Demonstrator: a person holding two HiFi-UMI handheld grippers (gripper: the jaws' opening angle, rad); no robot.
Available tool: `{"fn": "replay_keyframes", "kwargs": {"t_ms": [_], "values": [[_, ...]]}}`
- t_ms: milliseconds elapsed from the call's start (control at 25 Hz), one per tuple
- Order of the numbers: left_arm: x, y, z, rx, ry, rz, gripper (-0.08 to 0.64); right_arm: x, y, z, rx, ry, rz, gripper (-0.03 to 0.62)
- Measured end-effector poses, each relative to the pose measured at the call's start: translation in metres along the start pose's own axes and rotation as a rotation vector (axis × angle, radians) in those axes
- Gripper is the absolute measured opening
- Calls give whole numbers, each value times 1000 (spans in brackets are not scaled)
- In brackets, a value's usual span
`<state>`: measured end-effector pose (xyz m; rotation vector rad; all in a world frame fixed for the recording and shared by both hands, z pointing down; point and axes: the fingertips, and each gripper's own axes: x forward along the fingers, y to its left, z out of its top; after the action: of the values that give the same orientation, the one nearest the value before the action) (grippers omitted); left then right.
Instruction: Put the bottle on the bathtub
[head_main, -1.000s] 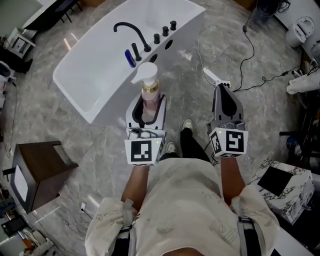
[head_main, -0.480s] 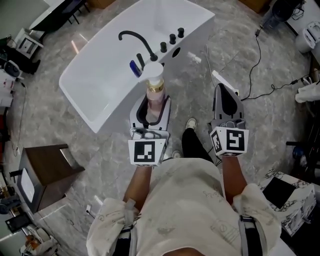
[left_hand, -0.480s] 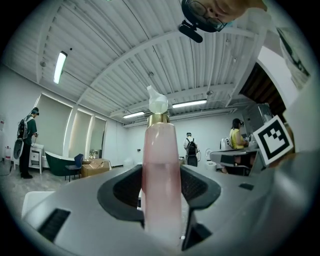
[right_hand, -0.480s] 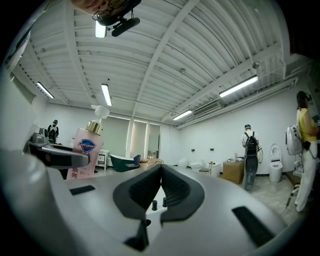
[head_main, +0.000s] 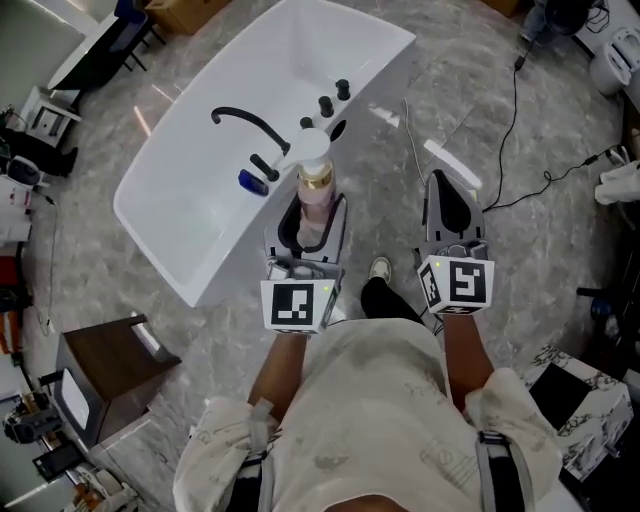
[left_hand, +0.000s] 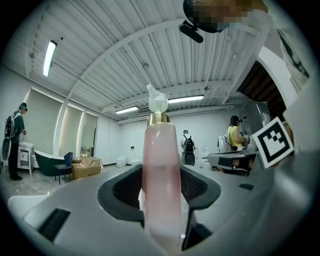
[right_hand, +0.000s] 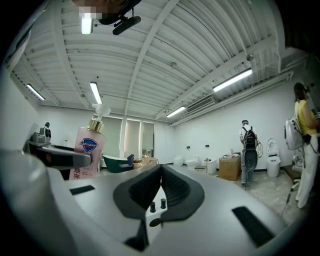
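A pink pump bottle (head_main: 314, 190) with a white pump head and gold collar stands upright in my left gripper (head_main: 310, 215), which is shut on it. In the left gripper view the bottle (left_hand: 161, 175) fills the gap between the jaws. The white bathtub (head_main: 200, 190) lies ahead and to the left, with a black faucet (head_main: 245, 125) and black knobs (head_main: 333, 97) on its near rim. The bottle hovers beside that rim, near the knobs. My right gripper (head_main: 452, 205) is shut and holds nothing; its view shows the bottle (right_hand: 89, 150) to its left.
A dark wooden stool (head_main: 110, 365) stands at lower left. A white power strip (head_main: 450, 165) and black cable (head_main: 515, 110) lie on the marble floor to the right. A marbled box (head_main: 575, 385) sits at lower right. A blue object (head_main: 253, 181) rests on the tub rim.
The view has shifted so the bathtub sits closer and more to the left. The left gripper still carries the bottle, now beside the rim with the knobs. The right gripper stayed put.
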<state>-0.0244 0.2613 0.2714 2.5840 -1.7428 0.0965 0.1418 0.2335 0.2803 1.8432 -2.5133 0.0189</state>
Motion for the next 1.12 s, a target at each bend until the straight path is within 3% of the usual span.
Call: {"fn": "replay_keyframes", "kwargs": {"t_ms": [480,840,1120], "values": [[128,-31,-14,-1,49,-46,221,82,-84,-24,60,30,2,-11],[167,-31,-26,-4,69,-38,221,117,-104,-23,68,21,23,-11],[211,-1,-39,-44,61,-10,221,169,-106,-31,35,35,73,-11]]}}
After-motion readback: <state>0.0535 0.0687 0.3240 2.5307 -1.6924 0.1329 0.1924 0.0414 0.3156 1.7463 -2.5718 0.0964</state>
